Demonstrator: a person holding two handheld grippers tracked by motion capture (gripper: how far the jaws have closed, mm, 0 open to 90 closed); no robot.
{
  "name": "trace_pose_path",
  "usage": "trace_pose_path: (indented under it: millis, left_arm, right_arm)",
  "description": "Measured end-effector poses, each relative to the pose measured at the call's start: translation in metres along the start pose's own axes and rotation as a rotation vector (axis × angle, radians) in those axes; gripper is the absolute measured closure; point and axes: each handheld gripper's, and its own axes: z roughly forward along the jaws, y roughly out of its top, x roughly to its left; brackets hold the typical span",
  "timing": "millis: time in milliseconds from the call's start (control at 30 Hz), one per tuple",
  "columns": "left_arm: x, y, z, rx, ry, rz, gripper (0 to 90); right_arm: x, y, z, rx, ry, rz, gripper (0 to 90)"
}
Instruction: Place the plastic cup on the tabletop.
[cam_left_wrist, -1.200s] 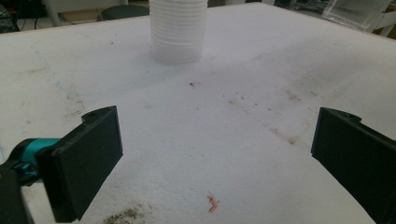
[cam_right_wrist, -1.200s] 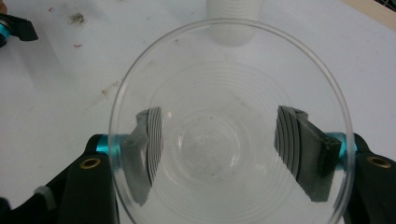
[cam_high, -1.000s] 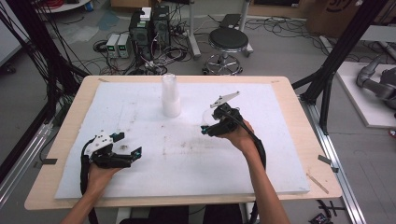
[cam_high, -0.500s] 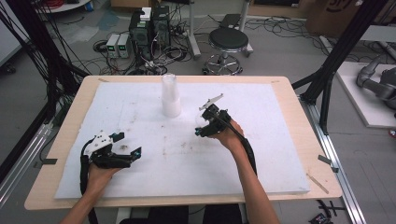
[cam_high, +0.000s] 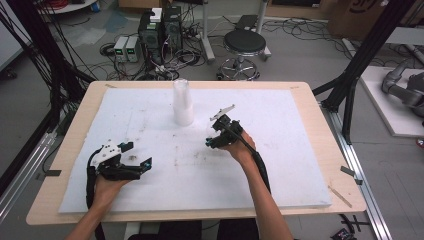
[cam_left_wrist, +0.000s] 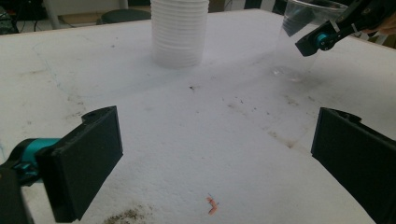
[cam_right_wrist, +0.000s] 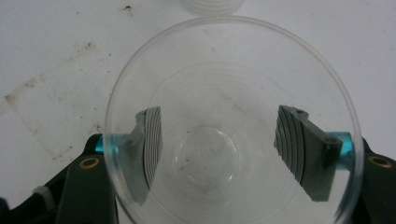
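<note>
Here, a white foam sheet (cam_high: 300, 165) covered a pale wooden table (cam_high: 325, 130), its surface marked by dark specks and smudges. A tall stack of nested translucent plastic cups (cam_high: 183, 102) stood upright toward the far middle of the sheet; in the left gripper view the same stack (cam_left_wrist: 179, 32) rose beyond the jaws, near the top edge.

The right gripper (cam_high: 214, 141), held in the person's right hand (cam_high: 241, 148), sat just right of the sheet's centre, near the stack but apart from it. Its jaws enclosed a single clear plastic cup (cam_right_wrist: 233, 126), one jaw on each side of the cup wall, seen through the transparent plastic from above the rim. The jaws were closed onto the cup at about the cup's own width. In the left gripper view this cup (cam_left_wrist: 299, 42) stood upright with its base on the foam, at upper right.

The left gripper (cam_high: 136, 167), held in the person's left hand (cam_high: 107, 186), lay low at the near left of the sheet. Its two black jaws stood wide apart with nothing between them. A small orange scrap (cam_left_wrist: 212, 206) lay on the foam between them.
</note>
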Motion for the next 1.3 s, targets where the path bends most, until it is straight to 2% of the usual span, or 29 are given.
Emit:
trace_pose_path:
  millis: [67,100,133,167,233,467,667,833,933,1033,1133,1300]
  left_arm:
    - [0.0,0.0,0.0,0.0,0.0,0.001,1.9]
    - [0.0,0.0,0.0,-0.001,-0.003,-0.001,1.9]
    - [0.0,0.0,0.0,0.0,-0.006,0.0,1.9]
    - [-0.001,0.0,0.0,0.0,-0.005,0.002,1.9]
    - [-0.001,0.0,0.0,0.001,-0.004,0.002,1.9]
    - [-0.001,0.0,0.0,0.002,-0.003,0.004,1.9]
    - [-0.001,0.0,0.001,0.003,0.003,0.006,1.9]
    - [-0.002,0.0,0.001,0.007,0.006,0.008,1.9]
    - [-0.001,0.0,0.001,0.004,0.007,0.007,1.9]
    - [-0.002,0.0,0.001,0.007,0.009,0.009,1.9]
    - [-0.002,0.0,0.001,0.008,0.013,0.014,1.9]
    - [-0.002,0.0,0.001,0.005,0.015,0.008,1.9]
  right_arm:
    - [0.0,-0.001,0.002,-0.004,-0.012,-0.003,26.2]
    - [0.0,-0.001,0.002,-0.004,-0.012,-0.003,26.2]
    - [0.0,-0.002,0.004,0.01,-0.02,-0.003,18.9]
    - [0.0,-0.005,0.009,0.022,-0.053,0.01,13.3]
    - [-0.001,-0.009,0.01,-0.004,-0.034,0.021,13.3]
    - [-0.001,-0.022,0.002,-0.059,-0.019,0.02,13.3]
    - [-0.003,-0.054,-0.028,-0.215,0.022,0.045,13.3]
    - [-0.011,-0.09,-0.054,-0.337,0.013,0.075,13.3]
    - [-0.017,-0.112,-0.064,-0.383,-0.006,0.089,13.3]
    - [-0.022,-0.133,-0.069,-0.415,-0.036,0.108,13.4]
    - [-0.027,-0.149,-0.07,-0.445,-0.041,0.144,13.4]
    - [-0.027,-0.16,-0.068,-0.435,-0.064,0.166,14.1]
